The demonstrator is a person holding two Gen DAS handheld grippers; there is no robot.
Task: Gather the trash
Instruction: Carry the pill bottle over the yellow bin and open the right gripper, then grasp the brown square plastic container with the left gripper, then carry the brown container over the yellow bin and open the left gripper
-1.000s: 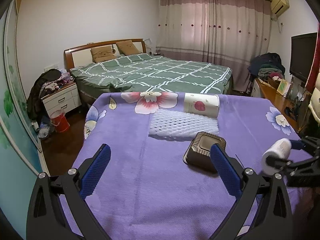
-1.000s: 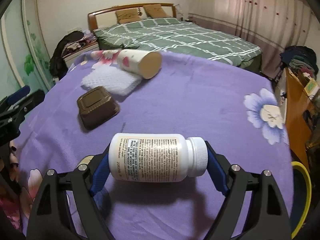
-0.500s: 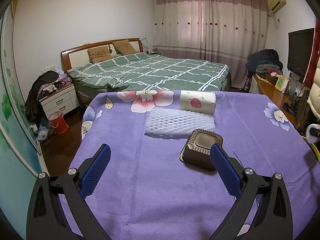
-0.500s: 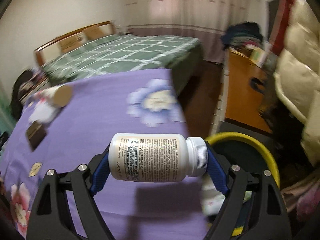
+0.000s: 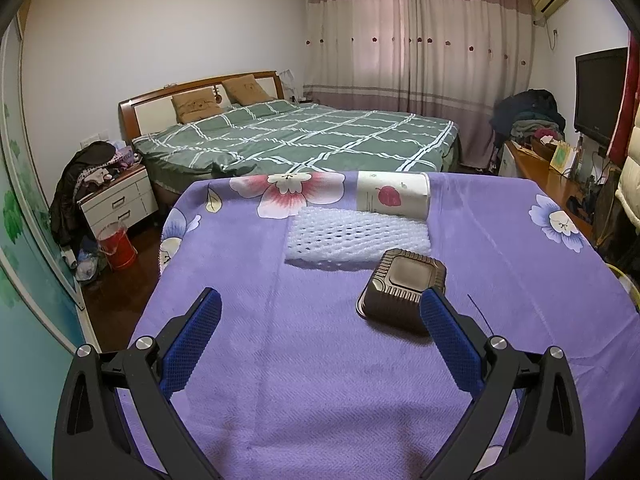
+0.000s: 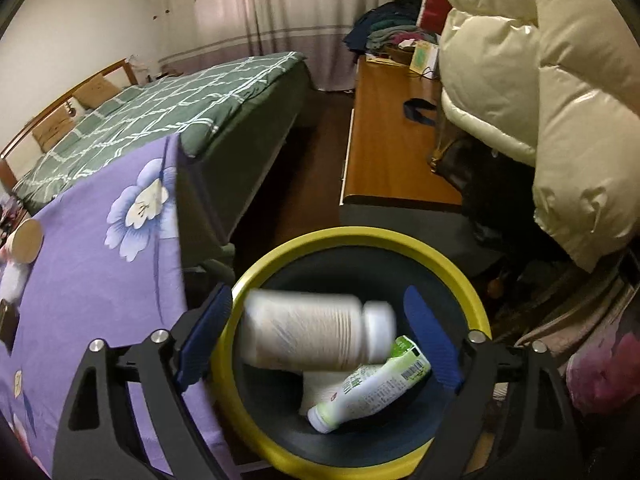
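Right gripper (image 6: 318, 334): held over the bin, jaws spread apart; the blue pads stand clear of the bottle on both sides, with a gap showing at each end.
Bottle (image 6: 316, 334): white pill bottle with a white cap, lying crosswise between the open jaws, cap toward 3 o'clock; heavily blurred, touching neither pad, inside the ring of the bin's rim as seen from above.
Bin (image 6: 260, 436): round, yellow rim, dark inside, standing on the floor just beside the table's edge.
Bin contents: a green-and-white drink bottle (image 6: 372, 388) lying tilted at 5 o'clock from the pill bottle, on top of something white.
Left gripper (image 5: 320, 312): jaws wide apart, holding nothing, above the purple cloth.
Table (image 5: 320, 360): covered by a purple flowered cloth.
Brown tray (image 5: 402, 284): upside down on the cloth, at 1 o'clock from the left gripper, just beside its right pad.
Foam net (image 5: 356, 236): white, flat on the cloth at 12 o'clock, touching the tray's far edge.
Paper cup (image 5: 394, 200): on its side beyond the foam net, leaf print facing the camera.
Background: bed with green checked cover (image 5: 304, 136).
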